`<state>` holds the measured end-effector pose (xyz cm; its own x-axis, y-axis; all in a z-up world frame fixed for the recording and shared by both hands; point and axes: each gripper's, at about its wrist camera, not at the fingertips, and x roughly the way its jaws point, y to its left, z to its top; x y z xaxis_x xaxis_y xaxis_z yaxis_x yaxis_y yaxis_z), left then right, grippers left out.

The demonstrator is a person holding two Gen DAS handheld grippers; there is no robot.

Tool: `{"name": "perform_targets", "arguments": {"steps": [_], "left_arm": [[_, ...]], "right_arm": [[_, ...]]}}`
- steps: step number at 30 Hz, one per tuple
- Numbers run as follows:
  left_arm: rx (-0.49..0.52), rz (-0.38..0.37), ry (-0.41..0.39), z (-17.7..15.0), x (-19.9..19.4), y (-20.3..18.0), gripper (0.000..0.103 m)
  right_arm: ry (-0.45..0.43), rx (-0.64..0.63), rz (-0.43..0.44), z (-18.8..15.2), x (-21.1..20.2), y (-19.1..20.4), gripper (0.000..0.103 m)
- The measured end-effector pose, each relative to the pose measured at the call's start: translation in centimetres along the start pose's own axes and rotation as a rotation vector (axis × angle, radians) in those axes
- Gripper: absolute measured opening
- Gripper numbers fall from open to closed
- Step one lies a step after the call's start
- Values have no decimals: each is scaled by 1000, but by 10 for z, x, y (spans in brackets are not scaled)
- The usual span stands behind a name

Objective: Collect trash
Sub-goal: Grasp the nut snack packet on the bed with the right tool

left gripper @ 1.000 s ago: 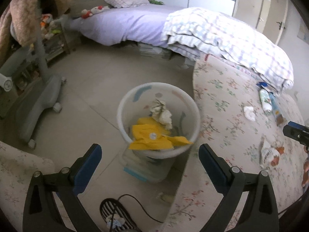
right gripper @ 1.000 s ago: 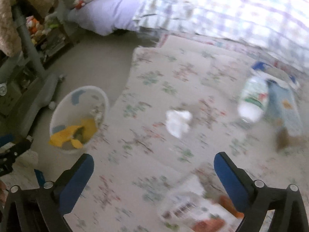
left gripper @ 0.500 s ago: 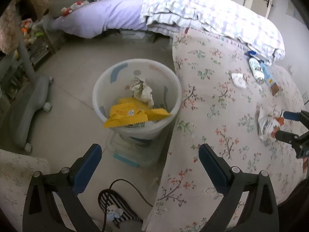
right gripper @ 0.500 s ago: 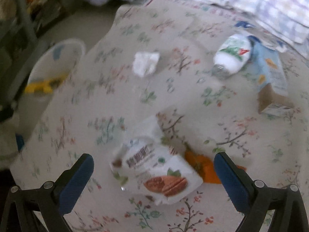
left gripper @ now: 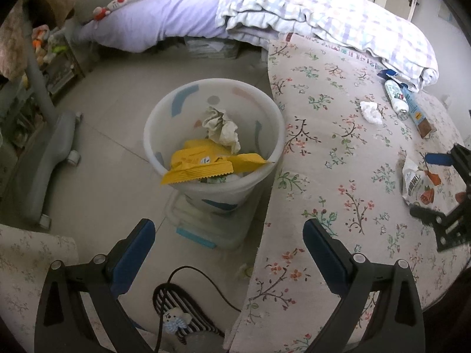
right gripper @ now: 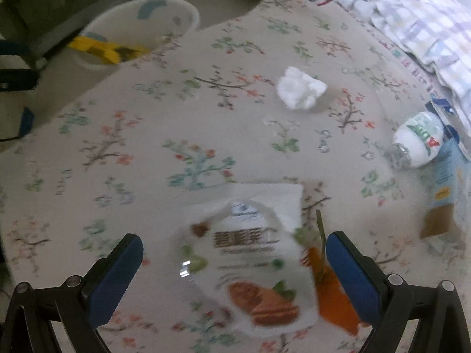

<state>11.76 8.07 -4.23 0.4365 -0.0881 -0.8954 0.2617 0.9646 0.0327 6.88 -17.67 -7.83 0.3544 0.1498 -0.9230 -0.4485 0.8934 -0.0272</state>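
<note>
A white snack bag with an orange part lies on the floral sheet, between the fingers of my open right gripper, which hovers close over it. The same bag shows at the right of the left wrist view beside the right gripper. Farther off lie a crumpled white tissue, a white bottle and a blue carton. A white bin on the floor holds yellow wrappers and crumpled paper. My left gripper hangs open just short of the bin, holding nothing.
A checked quilt is bunched at the far end of the bed. A clear box sits under the bin. A grey chair base stands left, and a striped slipper with a black cable lies on the floor below.
My right gripper has dropped and closed in on the snack bag, which now sits between its fingers. The left gripper's view has shifted a little; the bin stays put.
</note>
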Motion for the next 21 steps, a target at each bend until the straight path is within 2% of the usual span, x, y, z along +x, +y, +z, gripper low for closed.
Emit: {"name": "perform_targets", "arguments": {"steps": [3,7,10,11,14,15,19,21], "left_arm": [[-1,0,1,0,0,0,101],[-2,0,3,1,1,-1,101],[0,1,8,3,4,-3,101],[1,1,9,3,4,-4,101],[2,-3,11,4,5,-7,101],[3,-4,11,5,5,-8,101],[5,-12,8,9,4,-16,101],[9,-17,6,11,3,-20,101]], "right_arm": [[28,37,-25,4,10,-14,102],[74,97,48,4,21,-27,99],[66,82,57,5,24,-26,87],[58,79,61,5,22,-25,77],[37,91,51,10,16,-28,68],[26,100,59,11,12,-31,59],[-13,167,102,13,1,-42,50],[-34,196,118,14,-8,-44,41]]}}
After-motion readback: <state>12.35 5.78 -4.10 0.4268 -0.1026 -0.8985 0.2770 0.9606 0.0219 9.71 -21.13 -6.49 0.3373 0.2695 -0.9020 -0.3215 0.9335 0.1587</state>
